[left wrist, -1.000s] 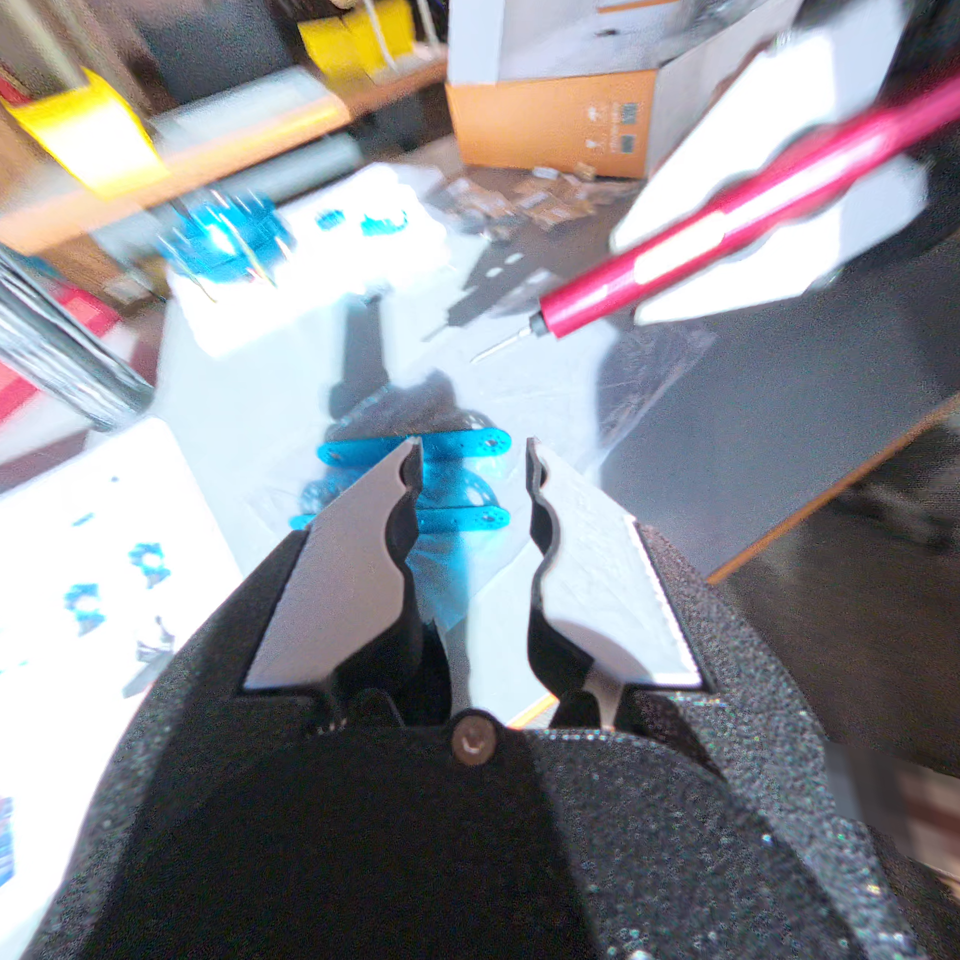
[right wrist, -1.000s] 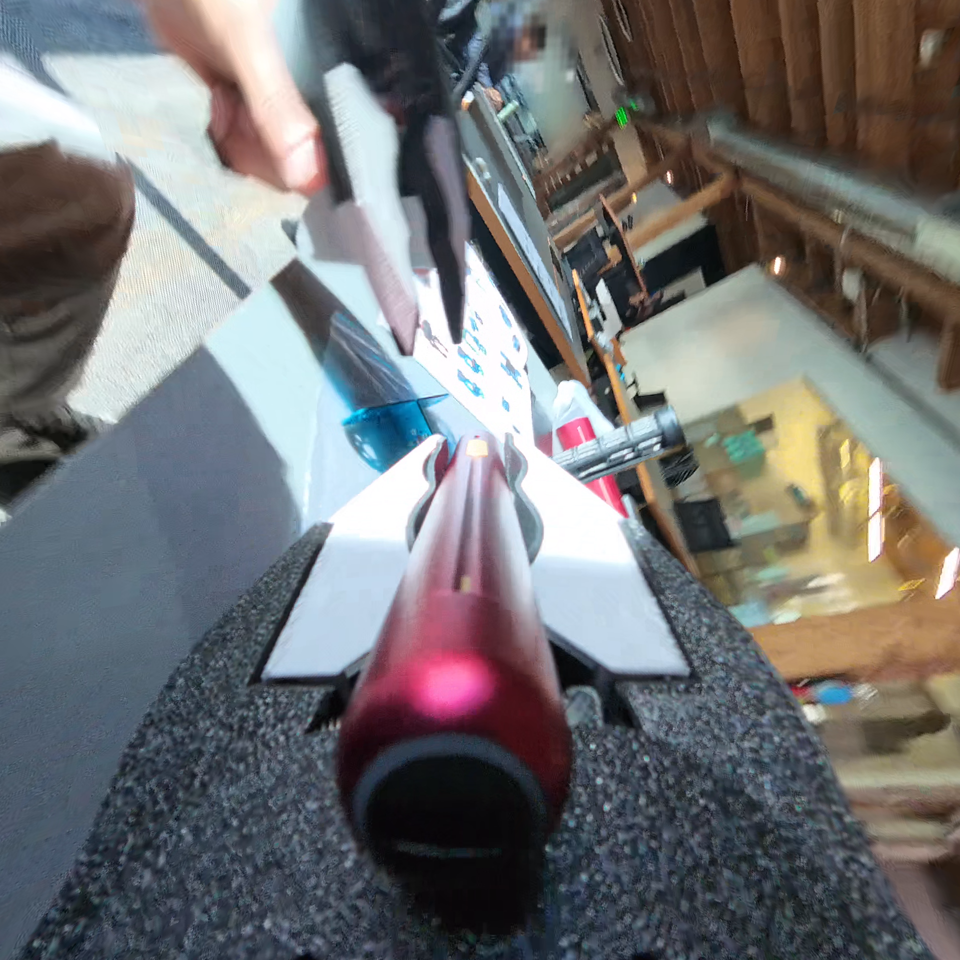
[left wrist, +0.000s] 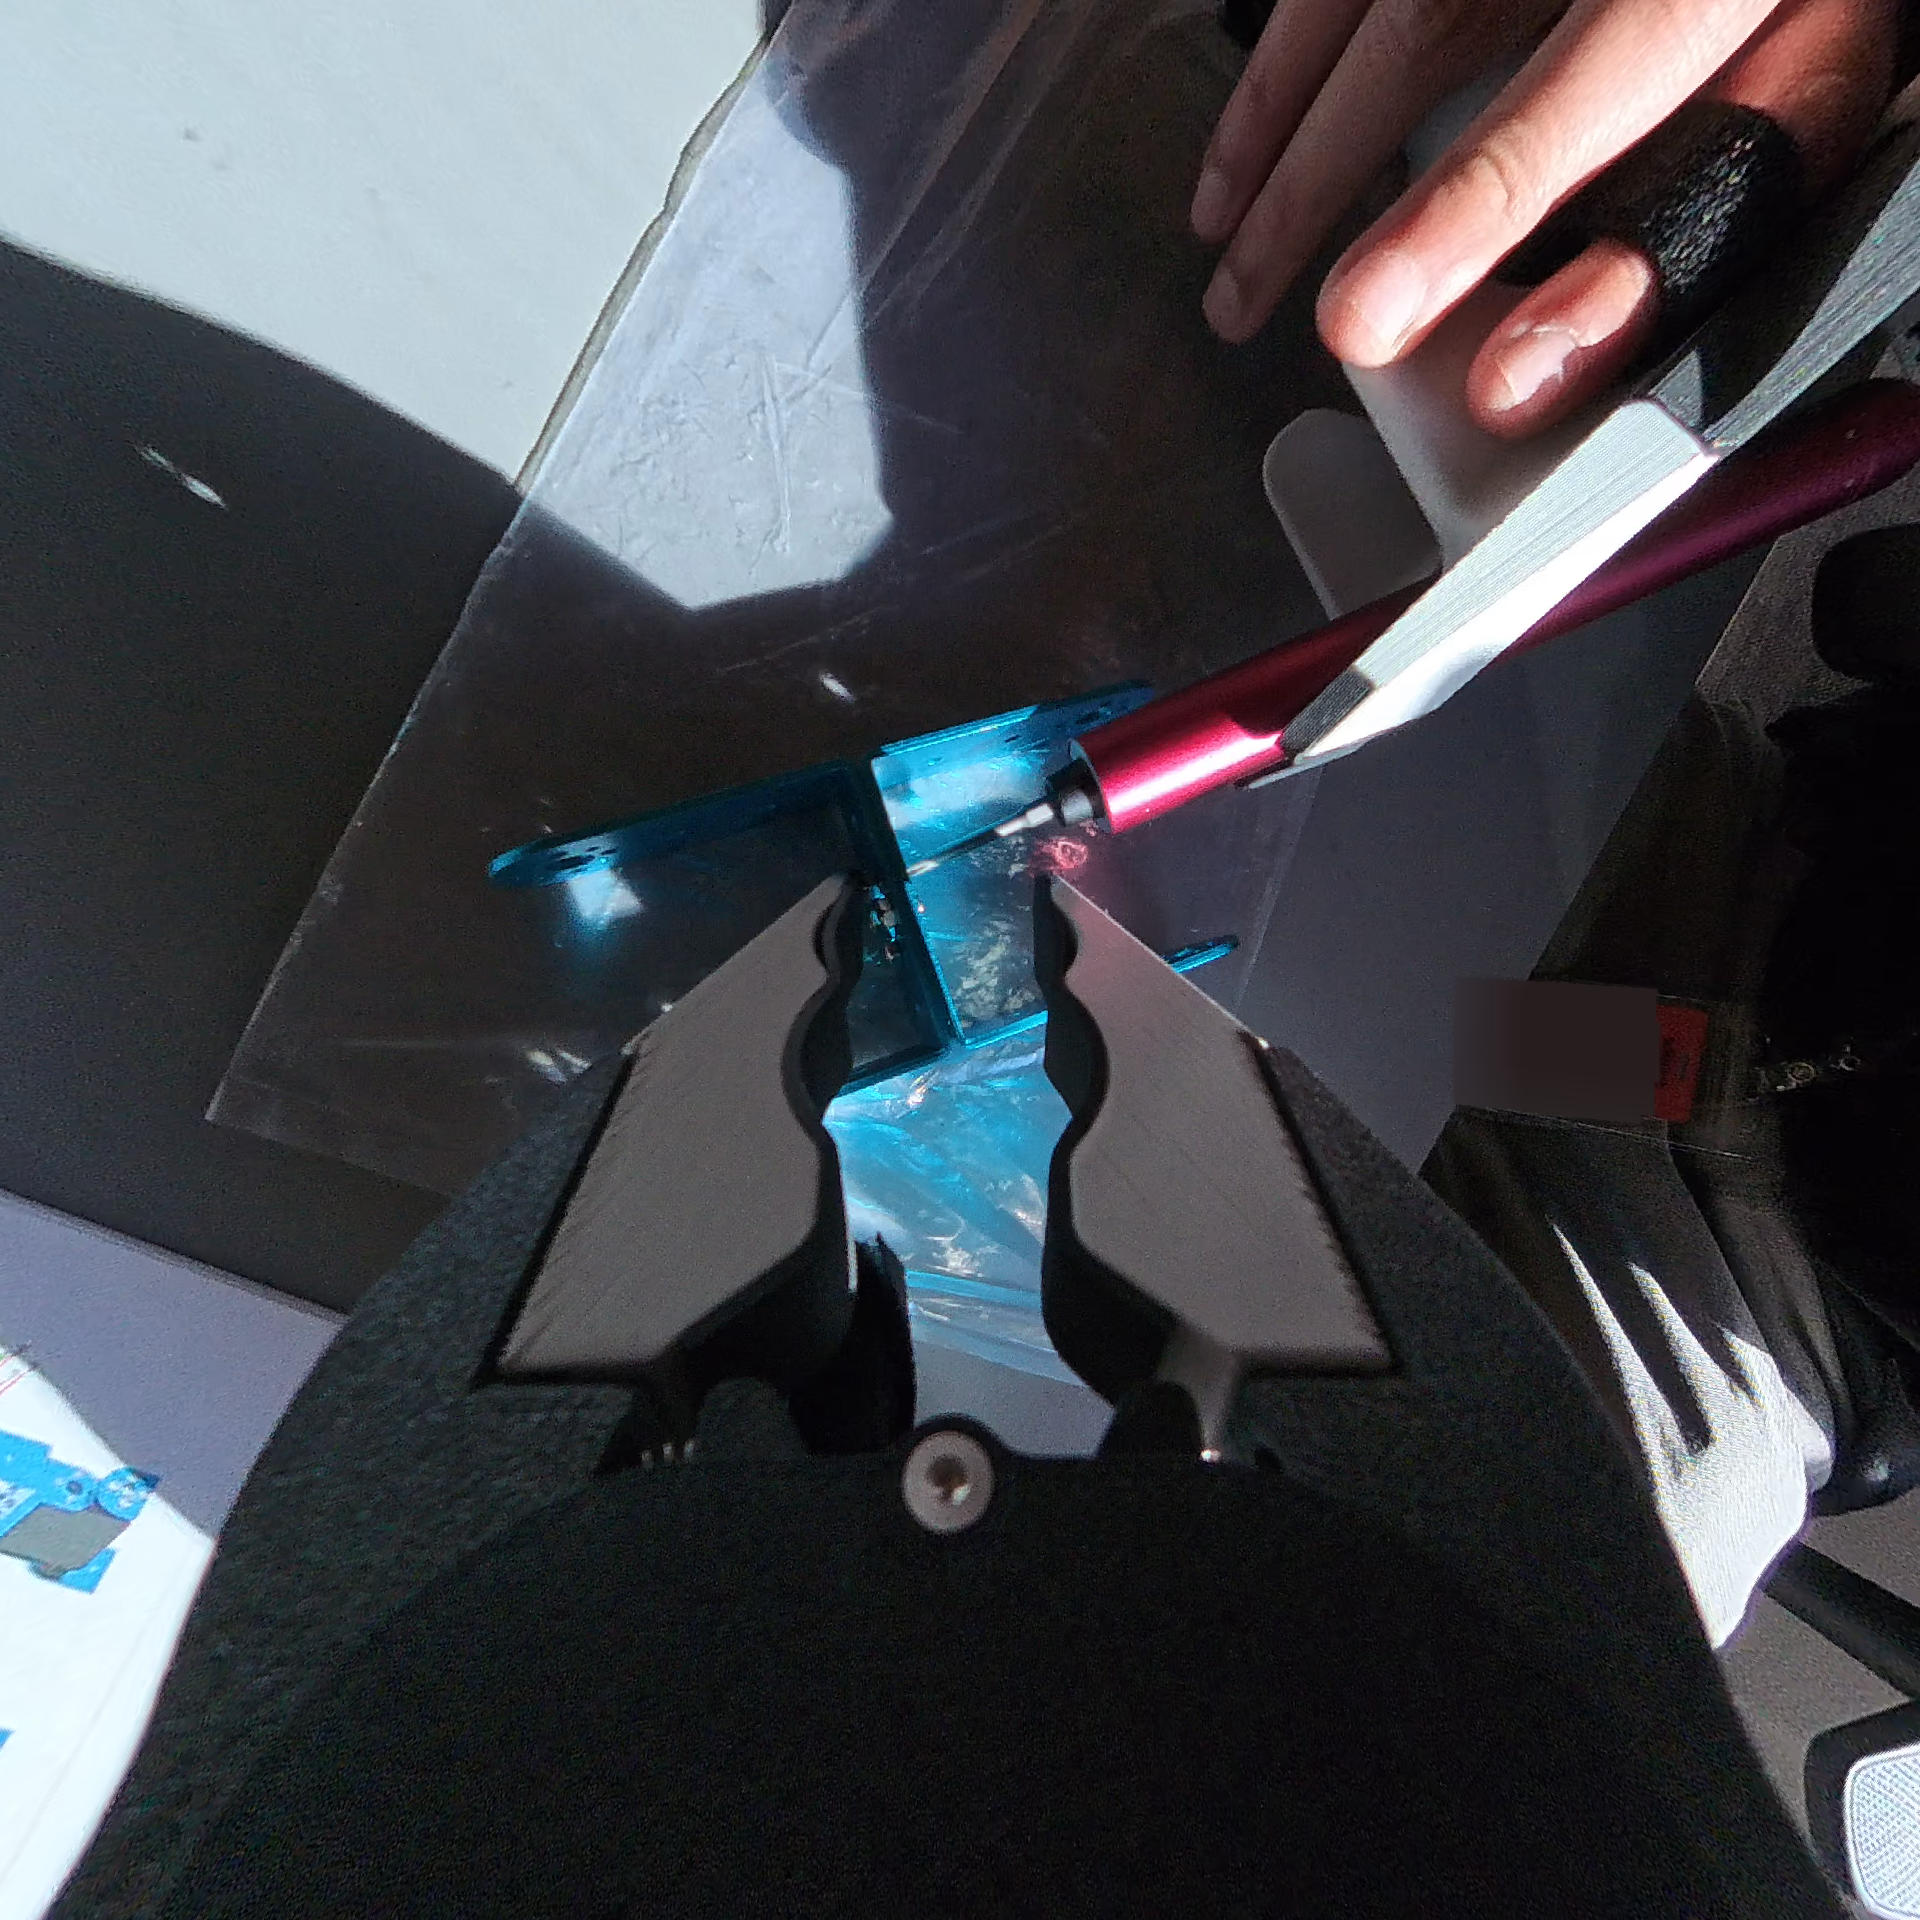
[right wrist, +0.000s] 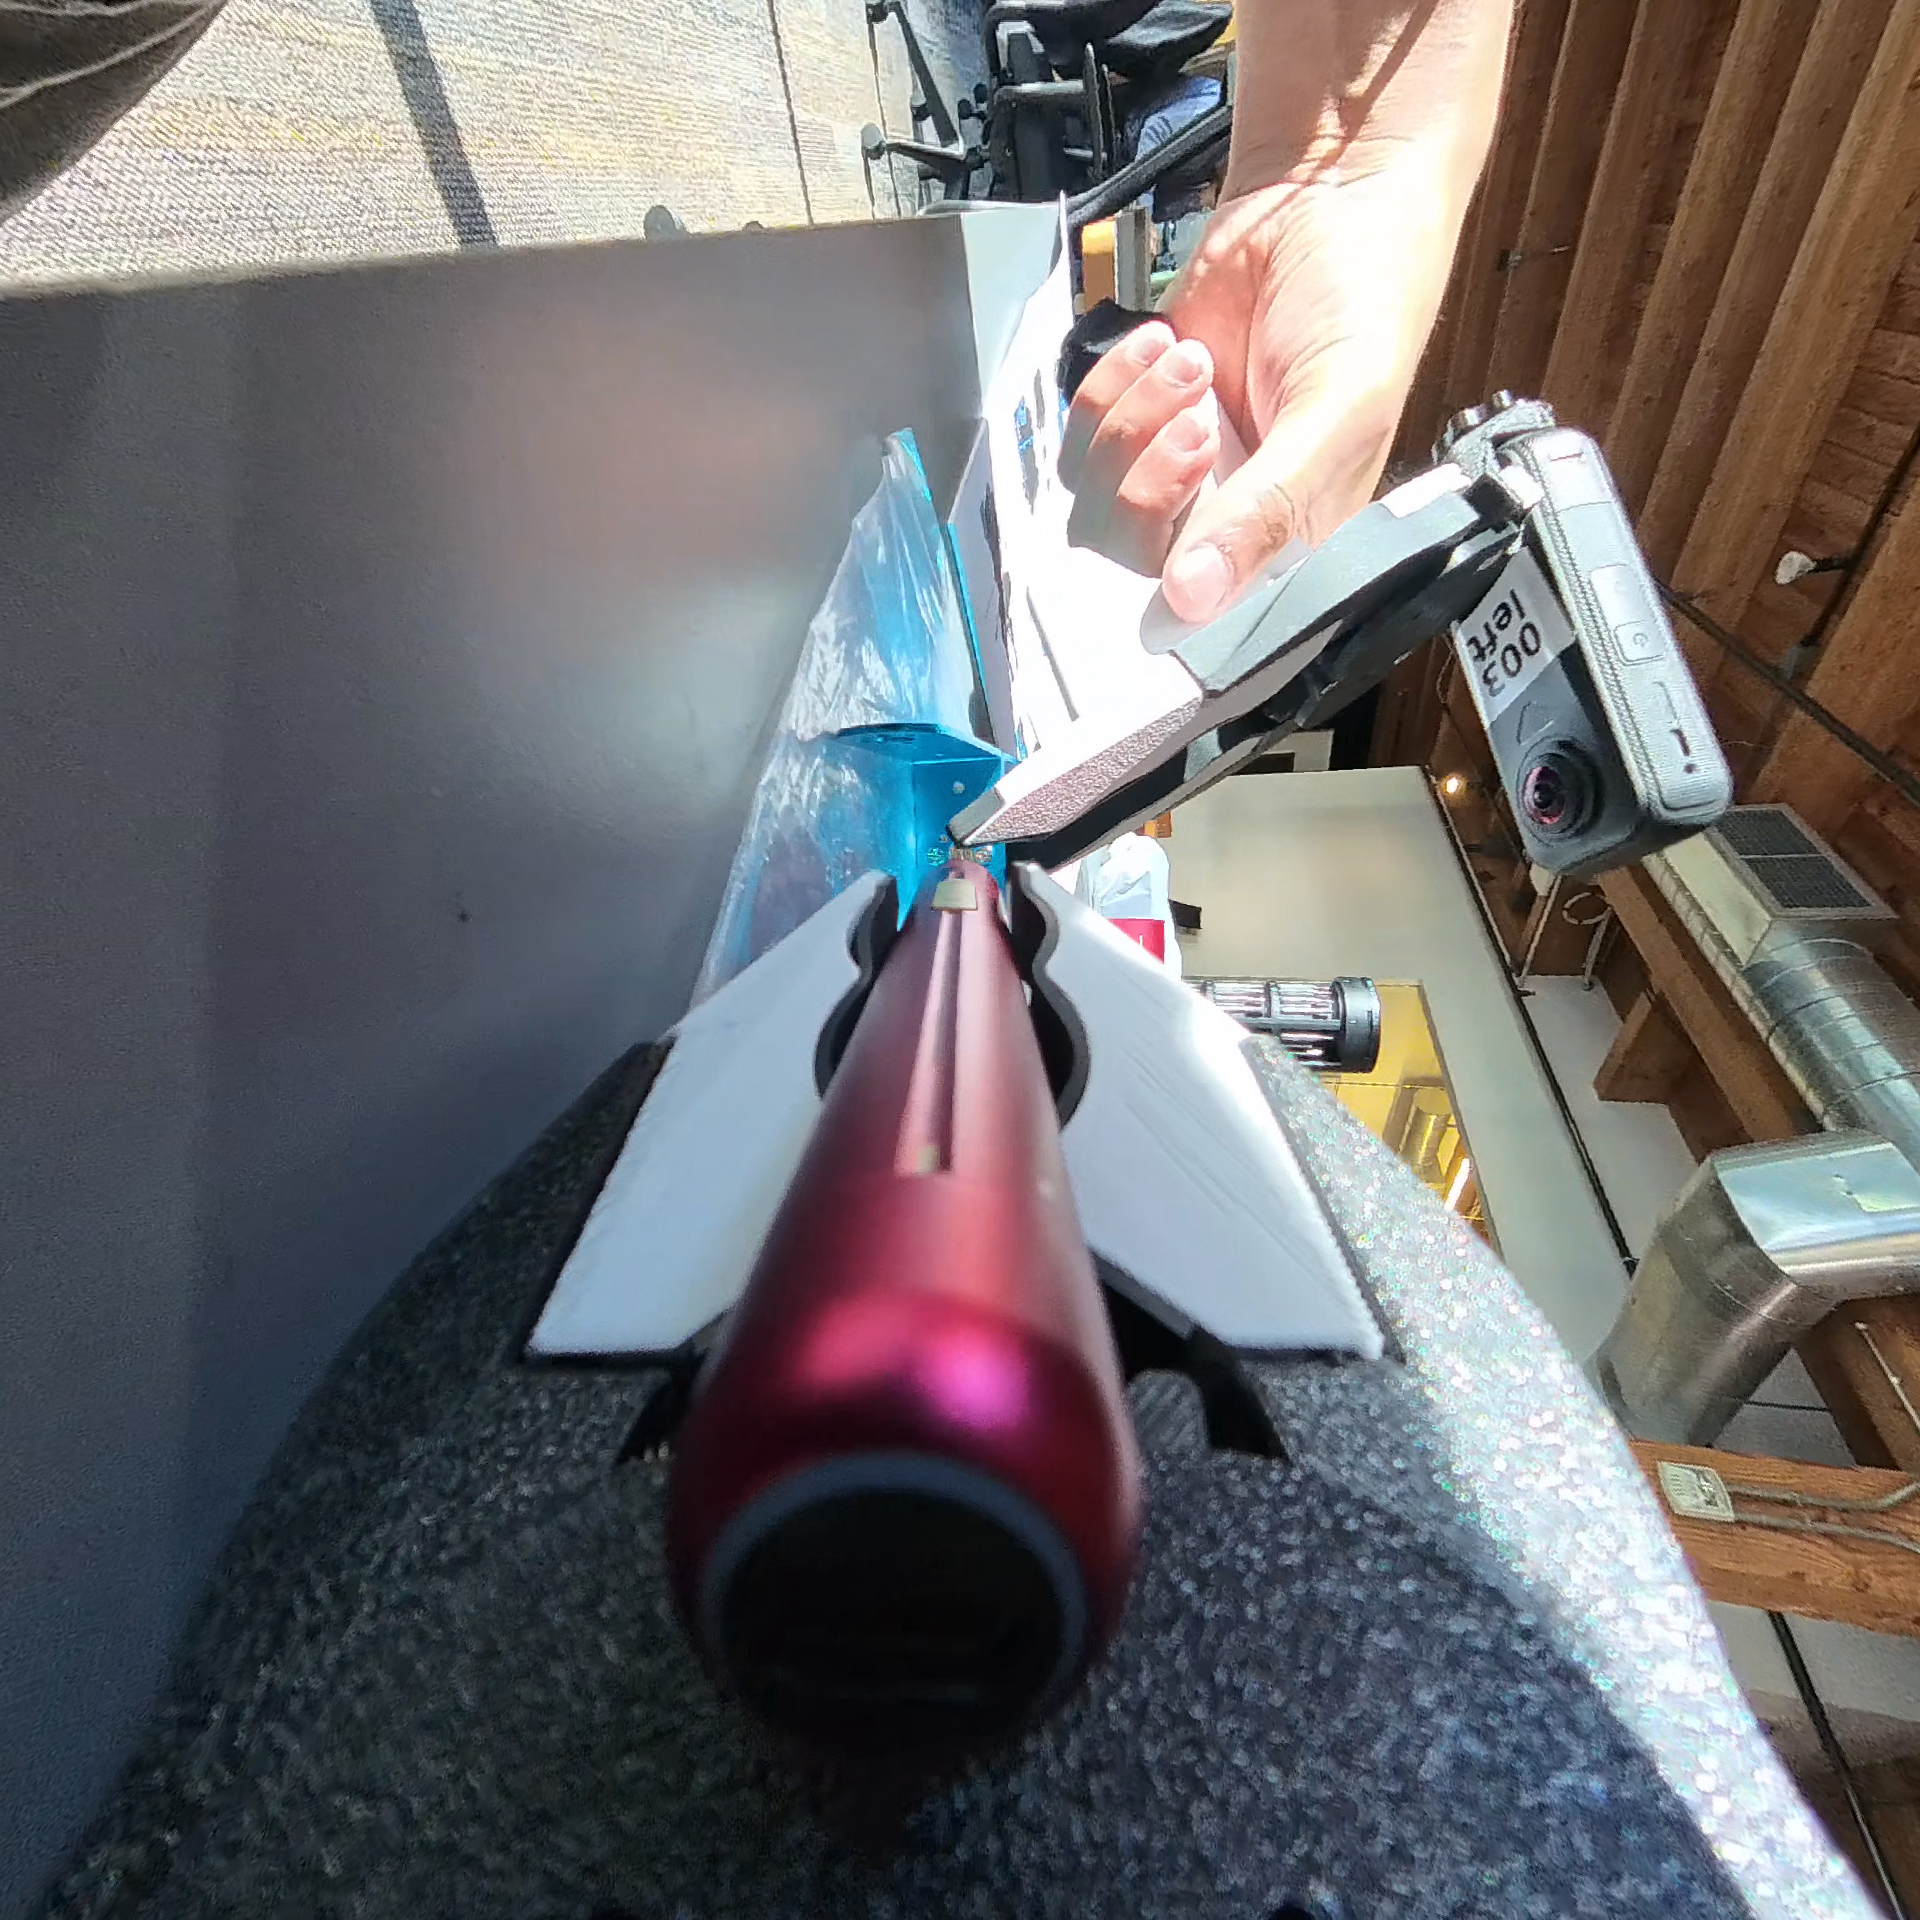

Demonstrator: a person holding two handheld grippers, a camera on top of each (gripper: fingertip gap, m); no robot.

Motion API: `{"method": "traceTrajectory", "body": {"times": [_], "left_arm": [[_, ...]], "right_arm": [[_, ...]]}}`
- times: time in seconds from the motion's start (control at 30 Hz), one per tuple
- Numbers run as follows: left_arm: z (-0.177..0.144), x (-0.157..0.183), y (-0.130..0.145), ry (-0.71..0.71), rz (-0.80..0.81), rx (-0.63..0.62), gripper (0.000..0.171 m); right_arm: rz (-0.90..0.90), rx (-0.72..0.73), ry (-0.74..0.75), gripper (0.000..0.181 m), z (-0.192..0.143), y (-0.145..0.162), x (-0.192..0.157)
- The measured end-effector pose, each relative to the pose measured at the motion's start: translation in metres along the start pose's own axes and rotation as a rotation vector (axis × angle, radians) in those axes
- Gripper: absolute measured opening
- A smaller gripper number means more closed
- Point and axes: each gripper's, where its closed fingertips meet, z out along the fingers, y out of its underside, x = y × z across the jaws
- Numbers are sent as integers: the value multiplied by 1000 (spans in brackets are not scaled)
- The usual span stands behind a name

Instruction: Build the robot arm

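Note:
A blue metal bracket [left wrist: 727,831] lies on a clear plastic bag [left wrist: 748,436] on the grey table. My left gripper [left wrist: 945,894] is open over it. Its left finger [left wrist: 727,1091] touches the bracket's upright wall and its right finger stands apart. My right gripper [right wrist: 956,883] is shut on a red screwdriver [right wrist: 935,1091]. In the left wrist view the screwdriver [left wrist: 1195,738] comes in from the right and its bit tip sits at the bracket, just beyond my left fingertips. In the right wrist view the bracket [right wrist: 914,769] lies just past the screwdriver's end, with the left gripper's fingers [right wrist: 1081,769] on it.
A person's hand [right wrist: 1278,343] holds the left gripper, which carries a camera [right wrist: 1600,665]. A white sheet with blue pictures [left wrist: 62,1507] lies near the left gripper. The grey table [right wrist: 416,623] ends at an edge with carpet beyond. A black ribbed cylinder [right wrist: 1299,1023] lies to the right. There is about 6 cm between the tips of the two grippers.
Both grippers have closed in on the blue bracket. The screwdriver tip, earlier well above and away, is now at the bracket. The left fingers now reach the bracket's wall.

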Motion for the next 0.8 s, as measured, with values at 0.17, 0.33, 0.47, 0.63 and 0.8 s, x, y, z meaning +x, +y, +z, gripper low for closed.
{"method": "traceTrajectory", "body": {"times": [0.17, 0.33, 0.47, 0.63, 0.8], "left_arm": [[0, 1, 1, -5, -5, 4, 32], [1, 0, 1, -27, -21, 12, 32], [2, 10, 0, -5, -49, 20, 54], [4, 22, -2, -2, -89, 28, 80], [10, 24, -5, -82, -114, 77, 90]], "right_arm": [[-1, -2, -5, 17, 0, -1, -1], [-10, -2, -2, 17, 1, -1, -2], [-24, 0, 8, 20, 1, -1, -3], [-2, 3, 12, 20, 1, -1, -2], [25, 10, 7, 19, 1, -1, -2]]}}
